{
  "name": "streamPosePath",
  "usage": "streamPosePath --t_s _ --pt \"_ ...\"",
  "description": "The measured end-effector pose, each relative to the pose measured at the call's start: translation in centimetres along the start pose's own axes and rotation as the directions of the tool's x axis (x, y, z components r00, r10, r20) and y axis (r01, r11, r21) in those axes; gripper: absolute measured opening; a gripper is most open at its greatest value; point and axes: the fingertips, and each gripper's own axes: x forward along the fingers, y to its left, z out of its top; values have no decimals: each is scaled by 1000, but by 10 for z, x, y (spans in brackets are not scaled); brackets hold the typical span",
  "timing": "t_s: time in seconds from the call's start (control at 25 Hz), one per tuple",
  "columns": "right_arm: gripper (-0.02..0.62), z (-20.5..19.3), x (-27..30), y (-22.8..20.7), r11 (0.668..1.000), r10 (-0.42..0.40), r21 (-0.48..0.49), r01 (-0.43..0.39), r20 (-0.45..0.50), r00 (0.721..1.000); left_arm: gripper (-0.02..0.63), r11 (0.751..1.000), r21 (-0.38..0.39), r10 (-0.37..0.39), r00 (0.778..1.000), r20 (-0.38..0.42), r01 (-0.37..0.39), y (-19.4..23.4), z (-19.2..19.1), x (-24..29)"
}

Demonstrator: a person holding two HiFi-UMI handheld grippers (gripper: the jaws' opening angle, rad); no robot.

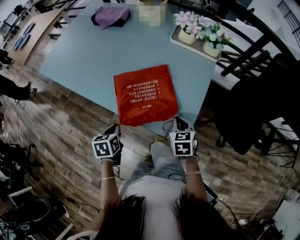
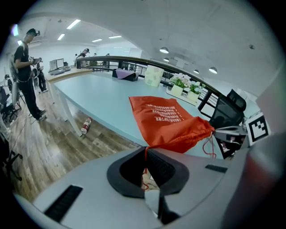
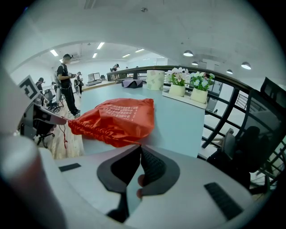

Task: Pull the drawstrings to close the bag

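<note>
An orange drawstring bag [image 1: 145,96] lies flat on the light blue table [image 1: 84,56], its gathered mouth at the near edge. My left gripper [image 1: 115,130] sits at the bag's near left corner. In the left gripper view its jaws [image 2: 145,151] are shut on a red drawstring [image 2: 145,156] that runs taut to the puckered bag mouth [image 2: 196,129]. My right gripper [image 1: 179,123] is at the near right corner. In the right gripper view it [image 3: 140,146] is shut on a thin cord that leads to the bag [image 3: 118,117]. A loose red cord loop [image 1: 165,127] hangs beside it.
A white tray with flower pots [image 1: 199,44] stands at the table's far right. A purple pouch [image 1: 111,16] and a pale box [image 1: 152,11] sit at the far edge. A black chair [image 1: 248,117] is to the right, and a bottle [image 2: 86,125] lies on the wooden floor.
</note>
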Motion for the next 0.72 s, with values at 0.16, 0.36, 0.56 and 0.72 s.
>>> streamPosePath --t_s 0.16,0.36,0.56,0.72 --pt "29 5 -1 -4 1000 -7 -4 7 6 1000 17 1000 1 3 1000 10 -3 2 7 -2" --pt "29 7 -3 -5 1000 -12 2 12 15 1000 17 1000 4 11 1000 18 -11 6 12 -4" --pt "29 9 -7 -10 1000 -22 5 22 25 999 17 1000 7 14 1000 22 -14 7 14 -7" --pt "29 8 -9 -13 1000 -30 11 30 29 999 17 1000 8 15 1000 26 -15 8 15 -7"
